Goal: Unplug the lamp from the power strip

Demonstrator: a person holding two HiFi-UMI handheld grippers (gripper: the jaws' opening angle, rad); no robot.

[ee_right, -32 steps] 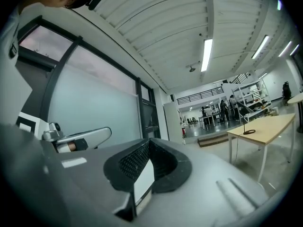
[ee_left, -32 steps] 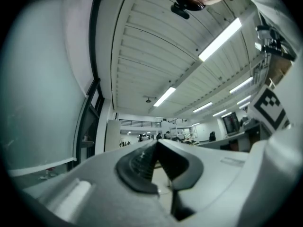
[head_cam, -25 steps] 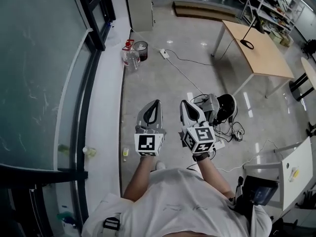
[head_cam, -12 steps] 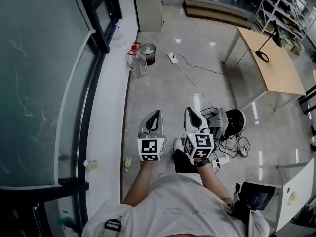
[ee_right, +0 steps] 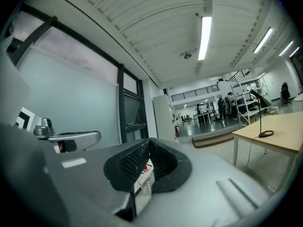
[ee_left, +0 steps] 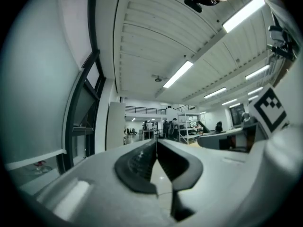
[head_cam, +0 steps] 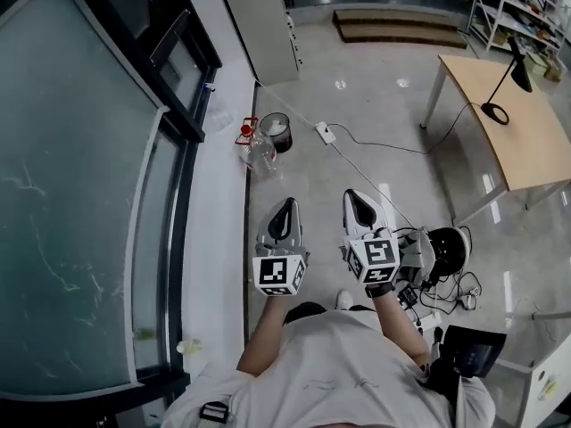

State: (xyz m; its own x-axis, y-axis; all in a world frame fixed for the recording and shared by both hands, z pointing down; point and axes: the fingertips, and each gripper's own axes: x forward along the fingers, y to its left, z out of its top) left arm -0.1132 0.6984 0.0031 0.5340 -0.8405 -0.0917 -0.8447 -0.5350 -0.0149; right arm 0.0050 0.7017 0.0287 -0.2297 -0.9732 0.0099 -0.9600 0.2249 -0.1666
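A white power strip (head_cam: 325,133) lies on the grey floor, far ahead of both grippers. A thin dark cable runs from it to a black desk lamp (head_cam: 504,87) on the wooden table (head_cam: 526,159) at the right. My left gripper (head_cam: 285,207) and right gripper (head_cam: 355,196) are held out side by side, pointing level, both shut and holding nothing. In the left gripper view the left gripper (ee_left: 156,141) shows its jaw tips meeting. The right gripper view shows the right gripper (ee_right: 149,141) closed, with the lamp (ee_right: 262,119) on the table (ee_right: 284,131) far off to the right.
A clear jug with a red cap (head_cam: 259,154) and a dark bucket (head_cam: 278,128) stand by the glass wall (head_cam: 80,194) at the left. A tangle of cables and a black round device (head_cam: 446,250) lies at the right of my feet. Low steps (head_cam: 401,27) cross the far end.
The person has walked forward, carrying both grippers along side by side. The power strip, jug and table have come closer and lower in the head view. Both grippers stay shut.
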